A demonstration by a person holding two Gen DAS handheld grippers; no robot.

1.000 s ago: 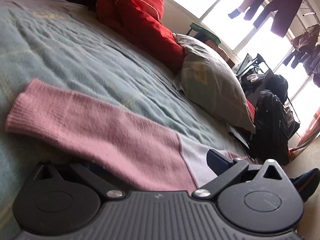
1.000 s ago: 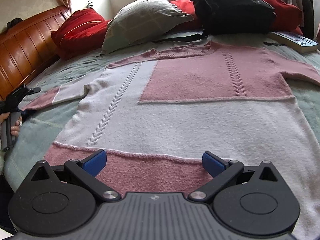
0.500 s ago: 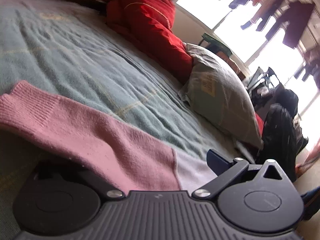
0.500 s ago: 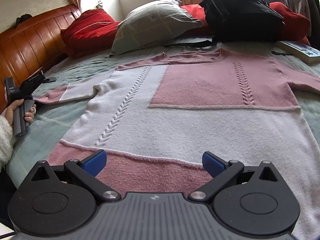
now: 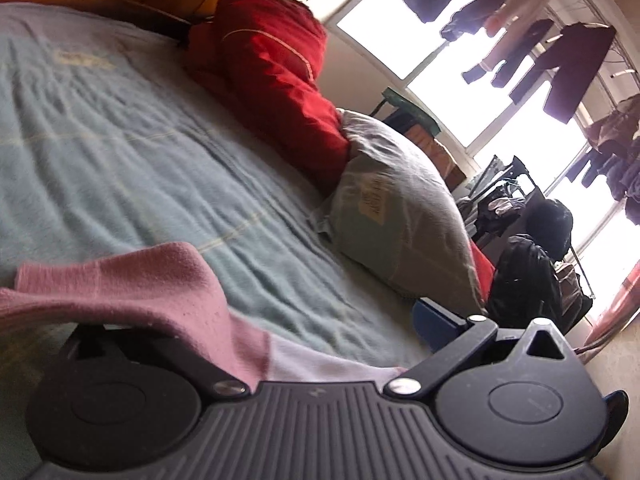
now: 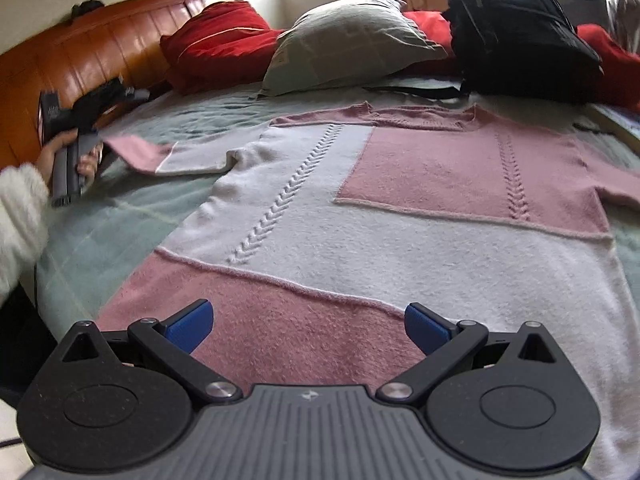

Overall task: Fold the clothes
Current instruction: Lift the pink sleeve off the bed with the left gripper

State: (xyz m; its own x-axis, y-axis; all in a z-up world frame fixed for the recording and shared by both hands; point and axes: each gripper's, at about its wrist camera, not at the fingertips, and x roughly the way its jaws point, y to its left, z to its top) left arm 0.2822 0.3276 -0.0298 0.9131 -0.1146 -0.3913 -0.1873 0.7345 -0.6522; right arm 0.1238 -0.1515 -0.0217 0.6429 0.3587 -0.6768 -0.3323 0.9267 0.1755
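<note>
Sweater: the sweater (image 6: 400, 216) lies spread flat, front up, across the middle of the bed (image 6: 100, 232), neckline toward the pillows, hem at the near edge.
Body: unfolded, no crease or fold visible in it.
Left sleeve: the sleeve (image 5: 132, 284) is raised off the bed near the headboard side; its cuff droops over the left gripper (image 5: 256, 340).
Left gripper: the sleeve hides one finger, so whether it is clamped on the cloth cannot be told; the visible blue finger stands apart from the cloth.
Right gripper: the right gripper (image 6: 308, 326) hangs over the pink hem band with its jaws spread wide, holding nothing.
Right sleeve: it runs out toward the far side of the bed, flat, untouched.
Progress: early; judging by the lifted cuff, the first sleeve fold is only starting.
Left to do: both sleeves in, then the body folded over.
</note>
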